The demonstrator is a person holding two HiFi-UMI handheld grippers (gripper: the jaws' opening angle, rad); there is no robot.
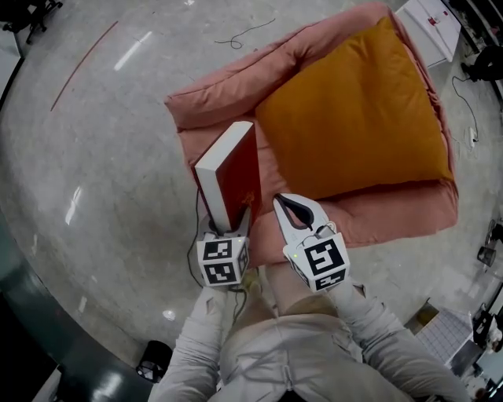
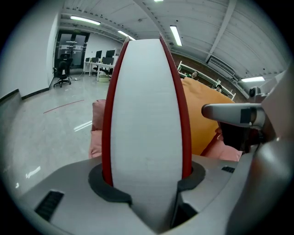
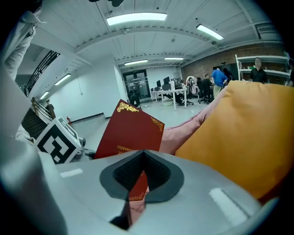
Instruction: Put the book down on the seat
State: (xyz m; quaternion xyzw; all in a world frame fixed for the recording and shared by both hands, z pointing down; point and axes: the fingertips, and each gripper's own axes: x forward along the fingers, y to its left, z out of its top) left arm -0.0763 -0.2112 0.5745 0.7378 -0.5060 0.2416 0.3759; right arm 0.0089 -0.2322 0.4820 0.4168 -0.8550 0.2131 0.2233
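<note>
Polished grey floor (image 1: 94,157) spreads around a low pink seat (image 1: 228,82) in an open, strip-lit hall. A thick book (image 1: 236,173) with a dark red cover and white page edges is held upright at the seat's near left corner, just beside the big orange cushion (image 1: 354,110) that fills the seat. The book is not lying on the seat. Its lower end sits in the left gripper (image 1: 229,226), whose jaws stand well apart and press on the two covers, with the block of pages between them. The right gripper (image 1: 284,202) hangs just to the right of the book, over the seat's near rim. Its jaws are drawn together and nothing is between them. Both tools carry a cube with square black-and-white markers and are held out by a person in pale sleeves (image 1: 196,345) standing at the seat's near side. A thin cable (image 1: 244,33) lies on the floor beyond the seat's far side, and a white cabinet (image 1: 428,23) stands off its far right corner. Desks, office chairs and several people show farther off.
</note>
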